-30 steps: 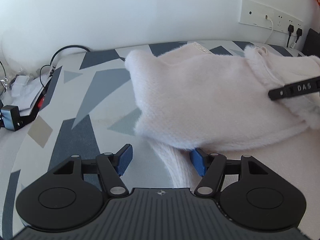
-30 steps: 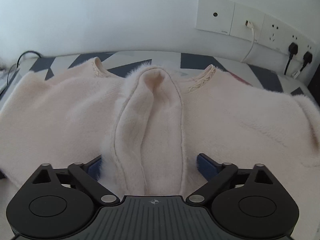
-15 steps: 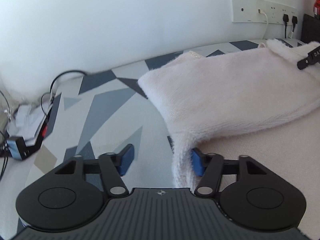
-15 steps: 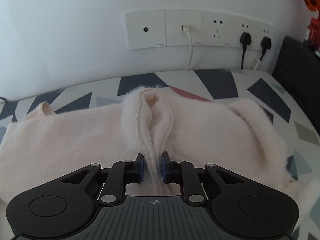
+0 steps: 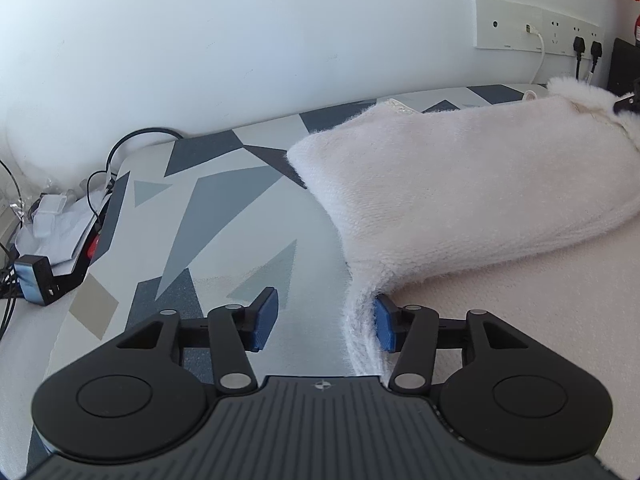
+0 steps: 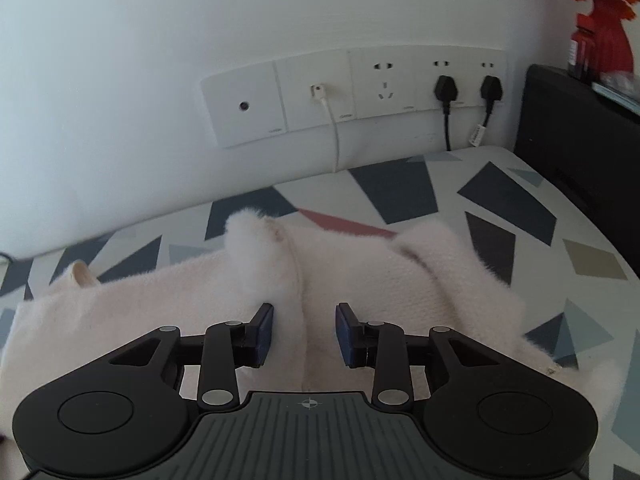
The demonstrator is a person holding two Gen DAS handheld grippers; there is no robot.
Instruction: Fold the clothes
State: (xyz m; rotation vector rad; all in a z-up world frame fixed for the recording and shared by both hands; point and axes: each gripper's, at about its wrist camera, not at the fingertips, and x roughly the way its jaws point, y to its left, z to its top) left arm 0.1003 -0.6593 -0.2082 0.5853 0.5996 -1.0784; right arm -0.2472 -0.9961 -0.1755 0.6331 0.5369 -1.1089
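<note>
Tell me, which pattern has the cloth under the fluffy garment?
Geometric triangles in dark blue, grey and beige on the pale cloth, clearest in the left wrist view.

Bare patterned worktop (image 5: 224,216) left of the sweater (image 5: 460,200), cables (image 5: 132,140) at far-left edge, wall (image 6: 160,80) close behind

Before me a plain white wall (image 6: 160,40) carried a row of sockets (image 6: 352,92) with two black plugs (image 6: 446,87) above the counter (image 6: 500,200) patterned in grey and navy triangles, beside dark furniture (image 6: 580,128).
</note>
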